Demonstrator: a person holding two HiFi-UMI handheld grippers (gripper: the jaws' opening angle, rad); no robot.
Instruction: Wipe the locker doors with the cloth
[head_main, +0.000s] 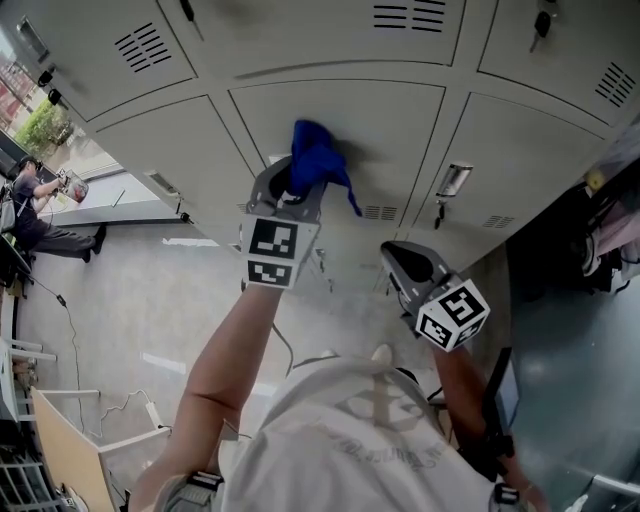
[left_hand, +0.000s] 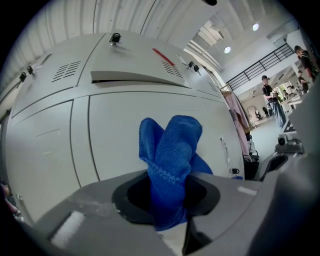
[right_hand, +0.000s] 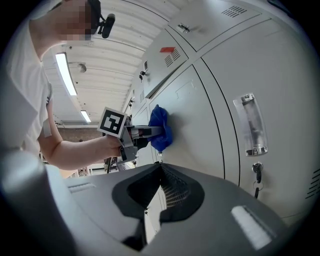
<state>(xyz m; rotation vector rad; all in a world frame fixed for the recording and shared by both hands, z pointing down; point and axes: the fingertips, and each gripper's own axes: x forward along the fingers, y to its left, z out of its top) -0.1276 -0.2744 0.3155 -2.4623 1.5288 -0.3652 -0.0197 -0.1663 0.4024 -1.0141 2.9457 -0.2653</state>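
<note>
A blue cloth (head_main: 318, 162) is bunched up and pressed against a pale grey locker door (head_main: 390, 130). My left gripper (head_main: 296, 192) is shut on the cloth, which sticks out past the jaws as a folded wad (left_hand: 170, 150). The right gripper view shows the same cloth (right_hand: 161, 128) touching the door (right_hand: 200, 125) from the side. My right gripper (head_main: 402, 256) hangs lower and to the right, a short way off the lockers, shut with nothing between its jaws (right_hand: 159, 197).
Locker doors fill the wall, with vents (head_main: 143, 46), keys (head_main: 541, 24) and a label holder (head_main: 453, 179). A label holder (right_hand: 251, 125) and key (right_hand: 257, 172) sit right of my right gripper. Another person (head_main: 35, 205) crouches far left. A dark cabinet (head_main: 570, 270) stands at right.
</note>
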